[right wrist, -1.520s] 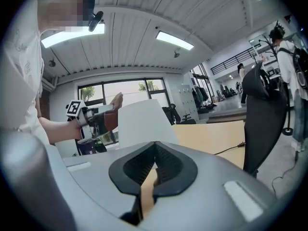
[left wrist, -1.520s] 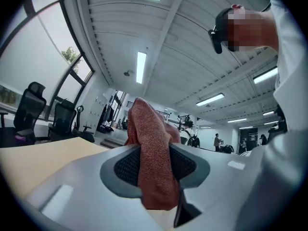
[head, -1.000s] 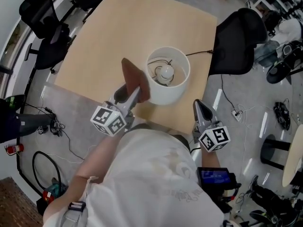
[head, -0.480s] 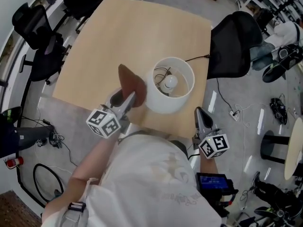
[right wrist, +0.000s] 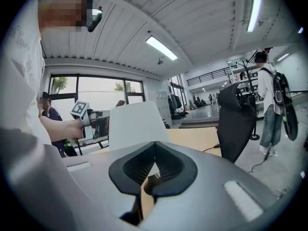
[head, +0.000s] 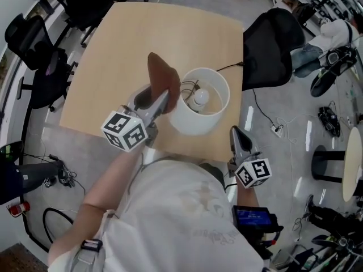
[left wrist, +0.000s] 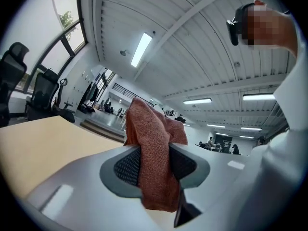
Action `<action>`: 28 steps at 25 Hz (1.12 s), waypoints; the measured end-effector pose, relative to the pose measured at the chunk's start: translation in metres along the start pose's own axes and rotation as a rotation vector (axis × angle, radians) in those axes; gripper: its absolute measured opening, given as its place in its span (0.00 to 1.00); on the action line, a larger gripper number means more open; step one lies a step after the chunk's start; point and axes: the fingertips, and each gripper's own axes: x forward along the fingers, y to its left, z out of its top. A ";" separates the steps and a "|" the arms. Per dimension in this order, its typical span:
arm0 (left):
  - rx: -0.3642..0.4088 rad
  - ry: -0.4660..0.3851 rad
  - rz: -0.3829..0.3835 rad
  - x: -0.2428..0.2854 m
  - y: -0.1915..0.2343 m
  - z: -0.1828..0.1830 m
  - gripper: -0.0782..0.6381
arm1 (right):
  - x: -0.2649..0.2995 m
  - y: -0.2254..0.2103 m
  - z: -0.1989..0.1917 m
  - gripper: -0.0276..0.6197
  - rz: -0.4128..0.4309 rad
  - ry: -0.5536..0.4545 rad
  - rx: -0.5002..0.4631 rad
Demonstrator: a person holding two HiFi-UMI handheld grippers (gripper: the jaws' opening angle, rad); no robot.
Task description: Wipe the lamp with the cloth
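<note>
The white lamp [head: 195,120] stood at the centre of the head view, near the lower edge of the wooden table [head: 125,50]. Just left of its shade rose the brown cloth [head: 163,78], clamped in the left gripper [head: 163,102]. The right gripper [head: 237,131] hung lower right, jaws together and empty.

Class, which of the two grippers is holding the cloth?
The left gripper, clamped on the brown cloth; the right gripper is shut, empty.

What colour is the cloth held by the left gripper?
The cloth is reddish brown, clearest in the left gripper view.
</note>
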 end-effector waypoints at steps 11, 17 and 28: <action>-0.010 0.152 0.076 -0.013 0.052 -0.094 0.33 | -0.011 0.009 -0.003 0.06 -0.021 0.003 -0.025; 0.020 0.150 0.012 -0.004 0.056 -0.071 0.33 | -0.015 0.001 -0.002 0.06 -0.023 -0.012 -0.025; 0.164 0.175 -0.238 0.049 0.008 0.039 0.33 | -0.020 -0.018 -0.001 0.06 -0.022 -0.029 0.006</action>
